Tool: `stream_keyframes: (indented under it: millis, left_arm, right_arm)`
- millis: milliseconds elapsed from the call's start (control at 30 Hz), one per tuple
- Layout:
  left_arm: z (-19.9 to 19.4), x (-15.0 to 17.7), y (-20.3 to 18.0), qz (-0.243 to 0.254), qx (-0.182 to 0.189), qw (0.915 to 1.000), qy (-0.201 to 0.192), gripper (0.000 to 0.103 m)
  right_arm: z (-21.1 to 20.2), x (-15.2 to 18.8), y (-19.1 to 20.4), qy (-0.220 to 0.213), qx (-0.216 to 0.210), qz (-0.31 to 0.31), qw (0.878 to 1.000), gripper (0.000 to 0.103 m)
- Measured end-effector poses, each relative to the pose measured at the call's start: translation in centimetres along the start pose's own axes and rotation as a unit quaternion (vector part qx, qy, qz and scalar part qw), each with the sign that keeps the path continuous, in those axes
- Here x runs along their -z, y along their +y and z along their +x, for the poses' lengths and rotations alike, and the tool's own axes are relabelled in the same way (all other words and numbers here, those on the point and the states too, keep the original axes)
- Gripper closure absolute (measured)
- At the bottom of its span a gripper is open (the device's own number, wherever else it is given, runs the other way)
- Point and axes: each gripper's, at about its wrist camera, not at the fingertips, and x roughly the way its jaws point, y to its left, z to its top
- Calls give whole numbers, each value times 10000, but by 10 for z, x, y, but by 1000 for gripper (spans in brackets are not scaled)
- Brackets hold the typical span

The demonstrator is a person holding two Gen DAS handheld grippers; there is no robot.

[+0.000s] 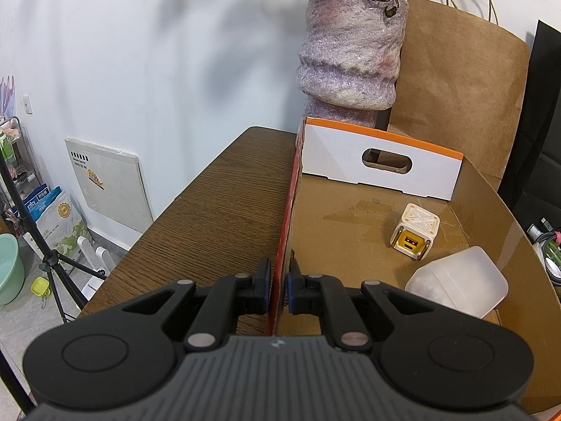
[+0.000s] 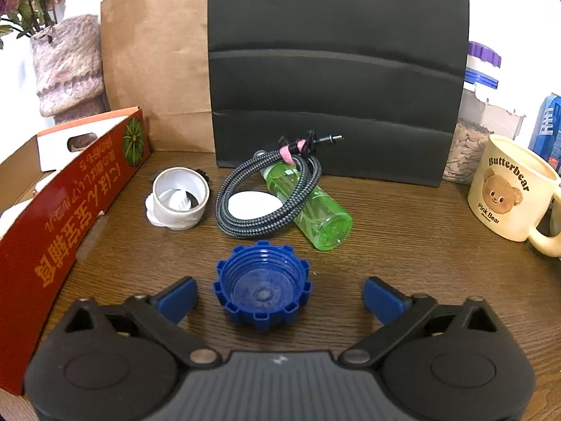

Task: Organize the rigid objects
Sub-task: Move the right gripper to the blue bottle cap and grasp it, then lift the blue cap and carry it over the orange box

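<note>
Left claw [image 1: 279, 286] was nearly closed, pads pinching the near part of the left wall of the cardboard box [image 1: 350, 217], one finger outside over the wooden counter [image 1: 217, 203], one inside. Inside the box: a small white-and-yellow cube [image 1: 416, 232] toward the far right, and a translucent plastic scoop-like container [image 1: 459, 280] nearer, by the right wall. White end flap with handle cutout at the far end. Purple vase [image 1: 350, 56] and brown paper bag [image 1: 463, 87] stood behind the box.

Right claw [image 2: 279, 296] was wide open, holding nothing, blue pads on either side of the blue ribbed cap [image 2: 262, 286], not touching it. Cap lay open side up on the counter, near the claw. Farther back: white cylindrical cap [image 2: 180, 198] to the left, coiled braided cable [image 2: 266, 189] draped over a green bottle [image 2: 312, 210] lying on its side, white disc inside the coil. Red side of the box at left. Black bag [image 2: 336, 70] at the far centre, cream bear mug [image 2: 512, 193] at right.
</note>
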Motion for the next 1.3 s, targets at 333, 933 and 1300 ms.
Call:
stream_keyframes:
  millis: [333, 933, 1300]
  left_arm:
    - [0, 0, 0, -1, 0, 10000, -1, 93]
    - [0, 0, 0, 0, 0, 10000, -1, 93]
    - [0, 0, 0, 1, 3, 10000, -2, 93]
  right_arm:
    - [-9, 2, 7, -239, -67, -62, 9997, 51]
    - [-28, -7, 23, -748, -159, -302, 9966, 51]
    - [-41, -22, 42, -1097, -362, -441, 9923, 51]
